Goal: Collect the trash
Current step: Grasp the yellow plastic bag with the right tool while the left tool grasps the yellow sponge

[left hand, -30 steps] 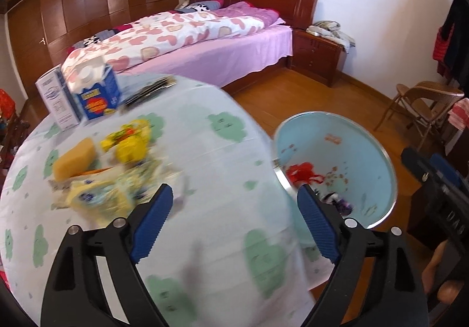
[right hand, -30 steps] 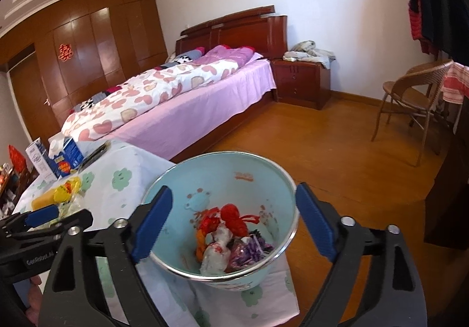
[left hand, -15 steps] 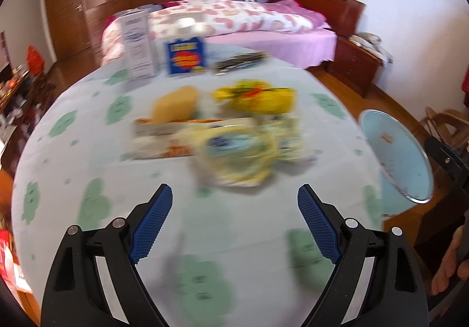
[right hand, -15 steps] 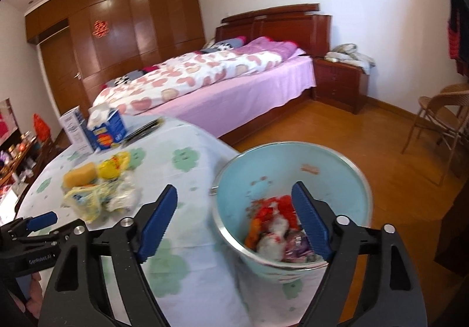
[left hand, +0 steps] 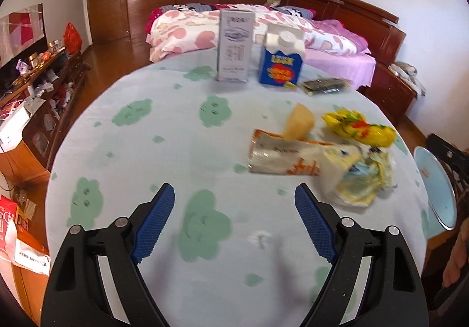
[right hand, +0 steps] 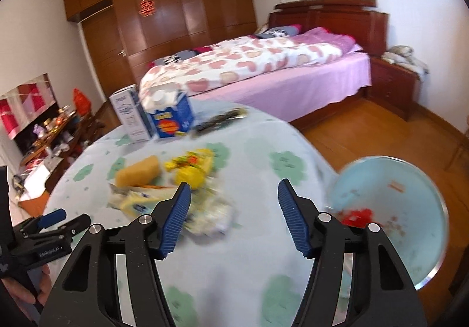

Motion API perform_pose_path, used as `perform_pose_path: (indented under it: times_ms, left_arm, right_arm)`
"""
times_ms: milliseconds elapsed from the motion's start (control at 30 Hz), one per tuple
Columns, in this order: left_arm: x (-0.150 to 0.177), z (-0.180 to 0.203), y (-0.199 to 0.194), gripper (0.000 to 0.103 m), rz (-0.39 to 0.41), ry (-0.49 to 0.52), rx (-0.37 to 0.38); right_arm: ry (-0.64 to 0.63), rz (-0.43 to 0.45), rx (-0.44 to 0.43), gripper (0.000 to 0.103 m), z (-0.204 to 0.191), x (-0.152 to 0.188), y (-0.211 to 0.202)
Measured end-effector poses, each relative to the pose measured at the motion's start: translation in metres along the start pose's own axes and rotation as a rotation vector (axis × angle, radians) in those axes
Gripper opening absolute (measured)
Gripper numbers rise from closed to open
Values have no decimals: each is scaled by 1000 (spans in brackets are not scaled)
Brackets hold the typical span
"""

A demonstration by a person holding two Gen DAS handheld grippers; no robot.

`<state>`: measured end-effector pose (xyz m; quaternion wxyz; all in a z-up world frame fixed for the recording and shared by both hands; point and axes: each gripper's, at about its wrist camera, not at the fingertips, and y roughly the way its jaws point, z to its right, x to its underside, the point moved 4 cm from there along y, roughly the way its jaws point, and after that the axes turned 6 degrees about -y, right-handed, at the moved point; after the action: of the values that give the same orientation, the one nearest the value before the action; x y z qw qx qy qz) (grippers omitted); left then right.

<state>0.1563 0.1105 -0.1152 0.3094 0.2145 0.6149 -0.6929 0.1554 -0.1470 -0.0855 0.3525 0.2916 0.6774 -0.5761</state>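
Two black grippers with blue ribbed pads hang over the round table in its pale green-flowered cloth (left hand: 164, 133). The left gripper (left hand: 234, 206) and the right gripper (right hand: 233, 202) are both narrowing their spread jaws with nothing between them. Ahead lie one yellow sponge block (left hand: 299, 121), one crumpled yellow wrapper (left hand: 360, 127) and two pale plastic bags (left hand: 287, 155), touching. Two cartons stand behind. One light-blue metal-rimmed trash bin (right hand: 392, 209) stands beside the table.

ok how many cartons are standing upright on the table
2: a white carton and a blue carton beside it on its right in the left wrist view, both at the table's far edge near the bed.
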Motion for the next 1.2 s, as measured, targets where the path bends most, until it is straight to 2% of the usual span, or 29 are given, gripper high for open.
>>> perform_pose_path:
  times_ms: [200,367,400,467,500,633,800,900,1033,1133,1200]
  left_arm:
    - [-10,-4,10,82,-1,7,17]
    - [-21,3,18,82,5,30,48]
    - [-25,6,18,82,11,38,58]
    - [-29,11,19,82,20,56,68]
    - [-31,13,20,82,22,62,72]
    - [-43,29,26,81,26,93,96]
    - [-53,54,42,77,15,140,133]
    - [-56,68,65,69,-21,151,140]
    - [-52,75,95,57,-88,130,140]
    - [-48,78,103,35,-106,132,138]
    - [-47,79,103,32,-103,129,146]
  right_arm:
    - [-38,-91,-50,62,-25,-19,51]
    - [-45,-179,-68,62,-34,-21,86]
    - [-51,-188,-71,59,-34,-21,88]
    - [-63,-210,-82,40,-35,-19,93]
    - [-66,-216,-92,35,-34,-18,95]
    - [-68,-193,-102,31,-34,-17,98]
    - [-32,-34,-48,30,-23,-25,65]
    - [-20,38,3,30,-12,-26,42]
    - [15,66,23,30,2,-20,24]
    - [39,63,20,30,11,-16,15]
    - [48,60,20,31,13,-14,11]
